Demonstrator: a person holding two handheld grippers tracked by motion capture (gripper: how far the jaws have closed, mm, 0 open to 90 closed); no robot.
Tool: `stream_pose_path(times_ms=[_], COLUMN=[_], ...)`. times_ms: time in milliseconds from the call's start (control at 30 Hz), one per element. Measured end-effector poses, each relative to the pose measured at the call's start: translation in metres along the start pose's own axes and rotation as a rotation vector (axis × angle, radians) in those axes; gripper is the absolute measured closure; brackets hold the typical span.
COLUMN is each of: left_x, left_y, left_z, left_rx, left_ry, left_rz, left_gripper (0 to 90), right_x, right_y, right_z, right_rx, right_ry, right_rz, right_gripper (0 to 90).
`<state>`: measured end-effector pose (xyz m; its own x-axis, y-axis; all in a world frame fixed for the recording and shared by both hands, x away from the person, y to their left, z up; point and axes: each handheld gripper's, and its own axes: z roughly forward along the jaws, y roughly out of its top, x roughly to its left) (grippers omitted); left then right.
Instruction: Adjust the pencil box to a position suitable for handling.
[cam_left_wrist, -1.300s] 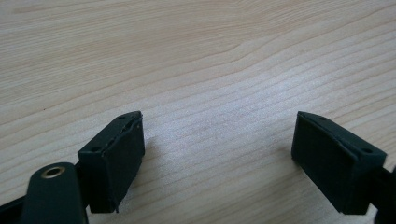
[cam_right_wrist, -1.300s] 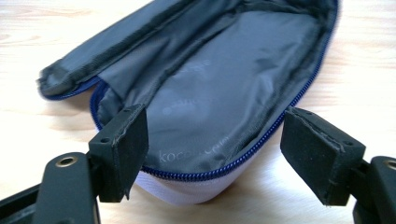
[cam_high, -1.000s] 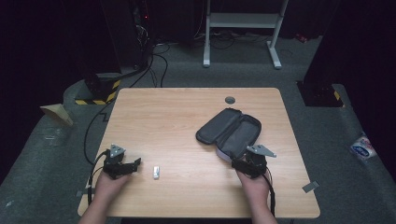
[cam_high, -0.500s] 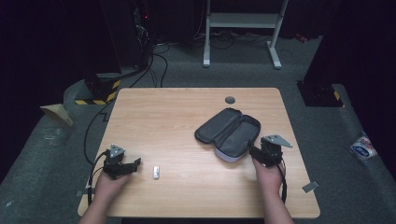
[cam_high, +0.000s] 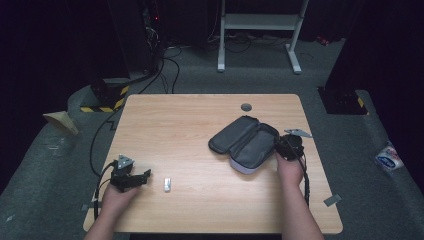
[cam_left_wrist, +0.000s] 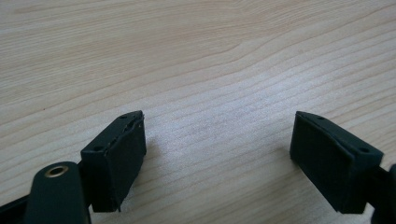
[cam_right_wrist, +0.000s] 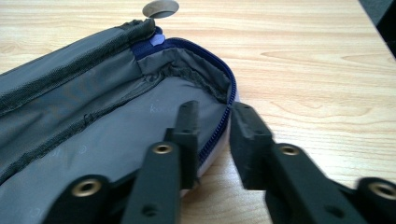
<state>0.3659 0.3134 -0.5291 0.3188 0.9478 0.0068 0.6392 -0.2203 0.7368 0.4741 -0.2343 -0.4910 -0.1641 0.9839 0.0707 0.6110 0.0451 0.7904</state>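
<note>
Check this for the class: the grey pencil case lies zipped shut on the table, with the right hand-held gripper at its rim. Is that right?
Not quite. The grey pencil case lies unzipped and spread open on the table, its lining showing in the right gripper view. The right hand-held gripper is indeed at its rim, jaws just closed over the zipper edge.

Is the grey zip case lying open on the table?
Yes: in the high view the grey case lies spread open on the table, and the right gripper has its jaws at the zipped edge.
</note>
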Motion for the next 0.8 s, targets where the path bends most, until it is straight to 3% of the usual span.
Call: stream_pose_path(times_ms=[133,300,600,800], left_x=[0.000,0.000,0.000,-0.001], left_y=[0.000,-0.001,-0.001,-0.001], left_z=[0.000,-0.001,-0.001,-0.001], left_rx=[-0.001,-0.002,-0.003,-0.003], left_ry=[0.000,0.001,0.001,0.002], left_rz=[-0.003,-0.002,-0.002,-0.004], left_gripper=[18.8,19.1,19.2,19.2], right_x=[0.003,0.014,0.048,0.069], right_y=[-0.005,-0.020,-0.057,-0.070], right_z=[-0.004,-0.018,-0.053,-0.068], right_rx=[-0.002,-0.023,-0.081,-0.106], right_ry=[0.003,0.033,0.132,0.201], right_rz=[0.005,-0.011,-0.048,-0.075], right_gripper=[82.9,82.8,76.7,68.0])
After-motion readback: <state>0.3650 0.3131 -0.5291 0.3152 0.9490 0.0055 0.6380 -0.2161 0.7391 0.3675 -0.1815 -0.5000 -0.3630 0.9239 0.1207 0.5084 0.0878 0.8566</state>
